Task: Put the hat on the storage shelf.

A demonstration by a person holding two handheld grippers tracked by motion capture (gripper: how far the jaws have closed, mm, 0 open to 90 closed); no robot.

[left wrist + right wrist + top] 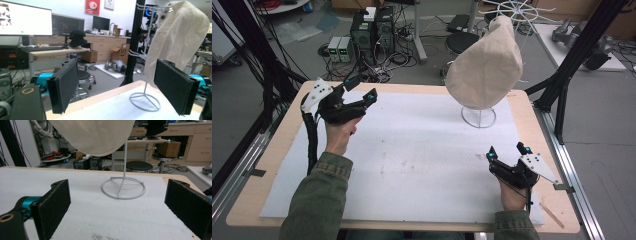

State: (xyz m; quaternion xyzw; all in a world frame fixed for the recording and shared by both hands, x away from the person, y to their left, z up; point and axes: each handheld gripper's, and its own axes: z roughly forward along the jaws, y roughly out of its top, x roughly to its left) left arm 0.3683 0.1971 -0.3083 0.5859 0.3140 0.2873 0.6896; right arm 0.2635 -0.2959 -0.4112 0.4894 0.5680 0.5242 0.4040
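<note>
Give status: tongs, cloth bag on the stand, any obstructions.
Left tongs open, empty, far-left of table. Right tongs open, empty, near-right. Cloth bag draped over white wire stand, untouched. Nothing between tongs and bag.

The cream cloth bag [484, 67] nearest my tongs hangs draped over a white wire stand [479, 117], mouth downward, its rounded lower edge clear of the stand's ring base and its narrow top leaning up and away from me. The fabric is plain and unmarked, bulging smoothly, and covers most of the stand's upright post. The stand itself is upright, its ring base flat on the white mat [412, 165] at that mat's far right part, well apart from both near corners.
</note>
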